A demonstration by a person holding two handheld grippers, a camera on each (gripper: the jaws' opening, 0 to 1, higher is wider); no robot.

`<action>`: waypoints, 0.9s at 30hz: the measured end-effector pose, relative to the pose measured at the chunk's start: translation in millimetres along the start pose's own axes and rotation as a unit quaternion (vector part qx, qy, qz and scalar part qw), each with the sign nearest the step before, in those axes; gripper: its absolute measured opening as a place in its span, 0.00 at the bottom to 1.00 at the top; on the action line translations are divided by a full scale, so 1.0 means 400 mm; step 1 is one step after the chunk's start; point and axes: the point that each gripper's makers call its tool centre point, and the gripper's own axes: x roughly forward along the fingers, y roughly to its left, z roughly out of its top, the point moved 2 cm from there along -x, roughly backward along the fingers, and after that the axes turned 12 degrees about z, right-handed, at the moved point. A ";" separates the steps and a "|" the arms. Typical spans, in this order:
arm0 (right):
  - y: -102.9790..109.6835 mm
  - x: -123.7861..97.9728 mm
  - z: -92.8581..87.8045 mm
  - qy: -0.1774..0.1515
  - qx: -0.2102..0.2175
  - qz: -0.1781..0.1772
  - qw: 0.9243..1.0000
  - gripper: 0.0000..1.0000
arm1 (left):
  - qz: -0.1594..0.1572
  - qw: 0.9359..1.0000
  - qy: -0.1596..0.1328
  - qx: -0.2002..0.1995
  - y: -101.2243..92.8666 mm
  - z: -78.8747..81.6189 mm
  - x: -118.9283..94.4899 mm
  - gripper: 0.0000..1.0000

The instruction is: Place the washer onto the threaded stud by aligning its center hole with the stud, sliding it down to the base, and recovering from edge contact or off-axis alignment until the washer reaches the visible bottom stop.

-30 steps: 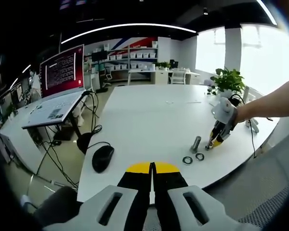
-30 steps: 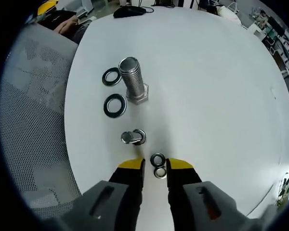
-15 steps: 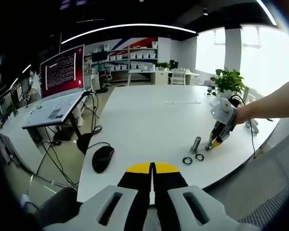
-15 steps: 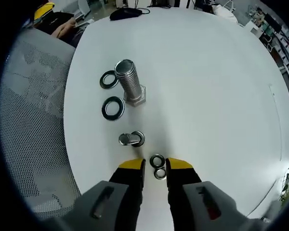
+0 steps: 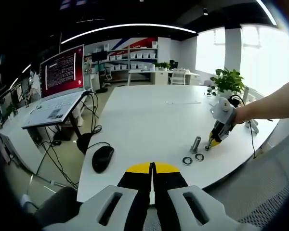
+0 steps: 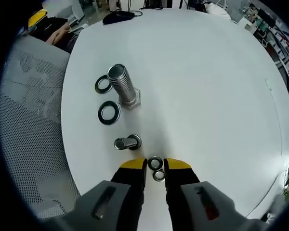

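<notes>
Two small stacked washers (image 6: 156,168) between the right gripper (image 6: 155,165) fingers, near the upright threaded stud (image 6: 122,86).

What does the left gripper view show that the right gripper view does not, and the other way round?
Left gripper view: a red screen, a potted plant and the shut left claw. Right gripper view: a small bolt lying down and two small washers. Both: the white table, the upright stud, two large washers, the mouse and the open right claw.
</notes>
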 end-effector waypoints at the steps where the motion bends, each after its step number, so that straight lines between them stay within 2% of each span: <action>1: 0.000 -0.001 0.000 0.000 0.000 -0.001 1.000 0.16 | 0.000 1.000 0.000 0.000 0.000 0.000 0.000 0.00; 9: -0.004 0.001 0.002 0.001 0.004 -0.005 1.000 0.14 | 0.000 1.000 -0.002 -0.001 0.000 0.001 0.001 0.00; 10: -0.008 0.003 0.003 -0.002 -0.002 -0.012 1.000 0.05 | 0.000 1.000 -0.002 -0.001 0.000 0.001 0.001 0.00; 11: -0.013 0.000 -0.004 0.011 -0.017 -0.021 1.000 0.04 | 0.001 1.000 -0.002 -0.001 0.001 0.002 0.001 0.00; 13: -0.004 -0.001 0.001 0.003 -0.005 -0.017 1.000 0.04 | 0.001 1.000 -0.002 -0.002 0.001 0.002 0.001 0.00; 27: 0.003 -0.004 -0.011 -0.001 0.016 -0.007 1.000 0.06 | 0.001 1.000 -0.003 -0.003 0.001 0.003 0.000 0.00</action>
